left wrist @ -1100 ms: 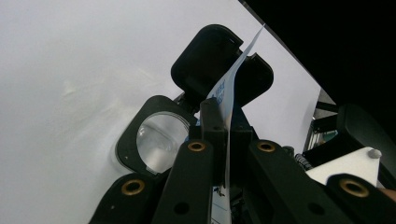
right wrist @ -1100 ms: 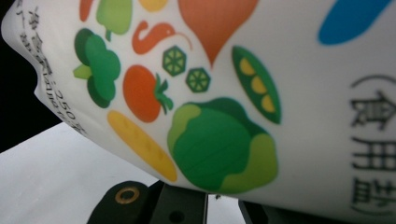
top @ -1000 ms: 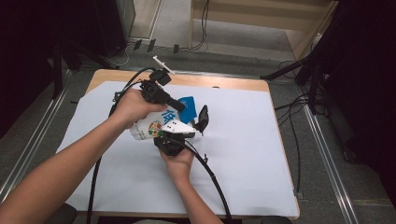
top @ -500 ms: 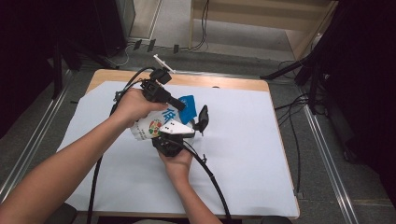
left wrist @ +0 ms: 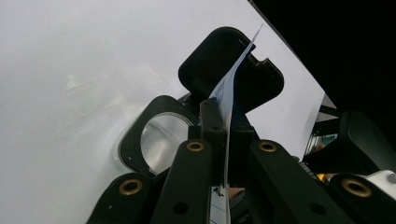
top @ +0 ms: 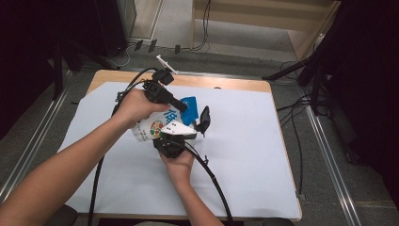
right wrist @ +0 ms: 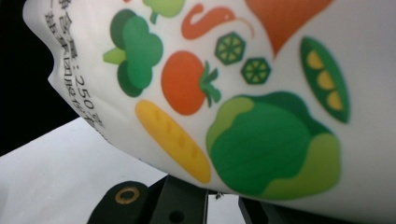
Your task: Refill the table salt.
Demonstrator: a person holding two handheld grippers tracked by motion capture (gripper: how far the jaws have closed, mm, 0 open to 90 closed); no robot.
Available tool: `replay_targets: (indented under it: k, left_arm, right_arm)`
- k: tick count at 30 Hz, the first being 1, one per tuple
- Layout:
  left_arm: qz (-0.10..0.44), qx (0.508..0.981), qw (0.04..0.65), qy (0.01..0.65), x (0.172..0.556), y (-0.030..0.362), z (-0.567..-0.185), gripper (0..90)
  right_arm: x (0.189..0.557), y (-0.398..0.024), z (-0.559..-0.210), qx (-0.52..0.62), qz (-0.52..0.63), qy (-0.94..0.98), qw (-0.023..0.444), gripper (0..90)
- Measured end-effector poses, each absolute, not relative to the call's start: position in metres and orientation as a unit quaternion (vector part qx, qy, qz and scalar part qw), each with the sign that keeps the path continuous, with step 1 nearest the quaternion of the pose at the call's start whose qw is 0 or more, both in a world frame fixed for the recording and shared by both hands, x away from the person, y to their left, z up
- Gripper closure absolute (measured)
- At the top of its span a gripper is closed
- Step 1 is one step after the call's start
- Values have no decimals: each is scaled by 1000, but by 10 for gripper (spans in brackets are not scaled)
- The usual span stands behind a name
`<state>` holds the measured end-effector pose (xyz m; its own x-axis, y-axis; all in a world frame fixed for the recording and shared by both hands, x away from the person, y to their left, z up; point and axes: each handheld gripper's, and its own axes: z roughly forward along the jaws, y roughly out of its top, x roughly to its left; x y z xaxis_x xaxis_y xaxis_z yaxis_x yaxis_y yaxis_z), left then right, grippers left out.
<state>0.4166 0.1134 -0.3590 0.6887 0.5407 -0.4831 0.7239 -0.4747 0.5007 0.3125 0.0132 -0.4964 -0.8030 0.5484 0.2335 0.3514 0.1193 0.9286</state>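
Observation:
A white bag point(top: 153, 127) printed with vegetables and topped in blue is held above the white-covered table point(top: 249, 160). My left gripper point(top: 182, 107) comes in from the upper left and is shut on the bag's blue top edge. In the left gripper view that thin edge point(left wrist: 229, 88) is pinched between the closed jaws. My right gripper point(top: 188, 125) points up from below with its jaws spread. One jaw stands to the right of the bag and the other is hidden under it. The bag's print point(right wrist: 261, 93) hangs just over the right gripper's jaw bases.
Black cables point(top: 214, 181) trail from both grippers toward the table's near edge. The wooden table rim point(top: 226, 84) shows at the back. Dark stands and floor cables point(top: 301, 113) lie to the right, off the table.

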Motion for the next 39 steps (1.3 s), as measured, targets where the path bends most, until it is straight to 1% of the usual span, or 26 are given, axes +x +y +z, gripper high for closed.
replay_targets:
  k: [12,27,39]
  left_arm:
    - [-134,849,347,375,419,110,-358,899]
    - [-127,854,333,379,421,107,-355,895]
    - [-126,855,334,376,422,106,-354,892]
  right_arm:
    - [313,12,-492,310,592,739,81,900]
    - [313,16,-488,316,597,734,77,900]
    - [313,16,-488,321,597,731,77,900]
